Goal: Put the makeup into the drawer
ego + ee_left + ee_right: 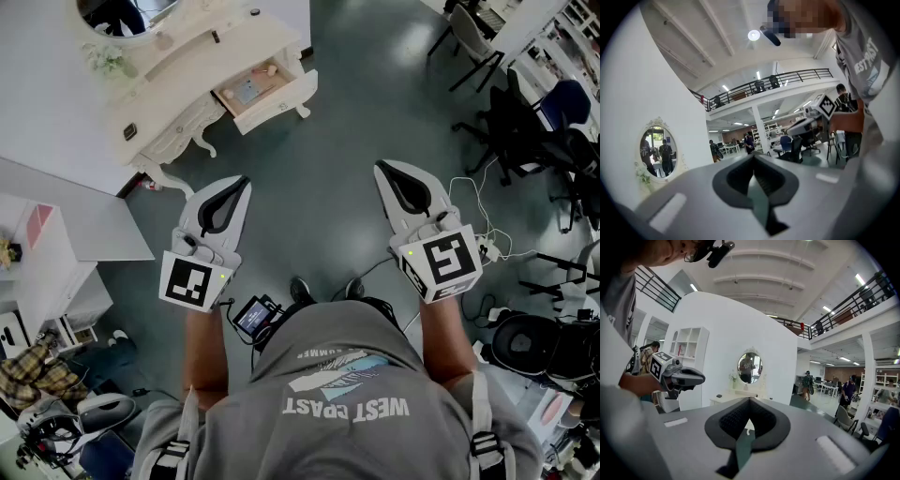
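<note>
- A person stands on a grey floor (328,112), seen from above, holding one claw out in each hand.
- The left claw (244,182) is clenched, its jaws meeting at the tips with nothing between them.
- The right claw (381,168) is likewise clenched and empty.
- Both claws hang in the air, well apart from the white dresser (178,122) that stands ahead and to the person's left.
- The drawer (281,99) is pulled out of the dresser front, below the right end of the worktop (187,58).
- Inside the drawer lie a small pink thing (272,68) and a flat bluish thing (248,91). They may be makeup, but they are too small to tell.
- A few dark bits (216,37) sit on the worktop, one mid-way along and others near its right end and left front corner. These could be makeup left to move; that too is unclear.
- By my reading, the drawer is open and ready, but no makeup is in either claw, so any picking up and dropping in remains to be done.
- An oval mirror (122,14) and a sprig of flowers (108,61) stand at the worktop's back edge.
- Nothing lies on the floor between the person and the dresser.
- To the right are chairs (469,42) and loose cables (473,202); to the left, a white shelf unit (56,272).
</note>
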A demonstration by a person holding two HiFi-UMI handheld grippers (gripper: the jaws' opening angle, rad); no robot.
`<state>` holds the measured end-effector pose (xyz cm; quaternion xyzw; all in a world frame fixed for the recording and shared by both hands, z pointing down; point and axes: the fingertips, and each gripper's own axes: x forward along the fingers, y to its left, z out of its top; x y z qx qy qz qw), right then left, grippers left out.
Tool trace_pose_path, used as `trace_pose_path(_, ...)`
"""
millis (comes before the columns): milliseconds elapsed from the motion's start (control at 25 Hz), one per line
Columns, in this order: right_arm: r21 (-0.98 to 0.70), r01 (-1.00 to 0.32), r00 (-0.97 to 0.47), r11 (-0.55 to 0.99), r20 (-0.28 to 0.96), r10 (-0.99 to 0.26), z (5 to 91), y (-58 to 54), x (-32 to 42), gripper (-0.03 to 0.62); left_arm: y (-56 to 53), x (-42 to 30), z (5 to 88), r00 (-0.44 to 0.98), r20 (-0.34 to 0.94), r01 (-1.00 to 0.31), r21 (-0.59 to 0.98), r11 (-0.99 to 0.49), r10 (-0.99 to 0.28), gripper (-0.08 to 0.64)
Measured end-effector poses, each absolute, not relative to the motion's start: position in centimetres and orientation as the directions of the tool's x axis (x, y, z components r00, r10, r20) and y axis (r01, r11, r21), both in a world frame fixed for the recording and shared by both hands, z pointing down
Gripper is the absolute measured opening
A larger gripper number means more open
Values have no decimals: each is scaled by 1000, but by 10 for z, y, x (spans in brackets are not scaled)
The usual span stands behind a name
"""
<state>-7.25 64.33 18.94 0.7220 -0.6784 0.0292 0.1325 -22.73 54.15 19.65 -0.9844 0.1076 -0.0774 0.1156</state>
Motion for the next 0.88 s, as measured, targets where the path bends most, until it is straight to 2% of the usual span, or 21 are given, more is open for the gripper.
trace_pose_path(880,117,-988,126,-106,187,-974,186,603,-124,2,502,-281,203,976,117,-152,-226,-962,-181,2)
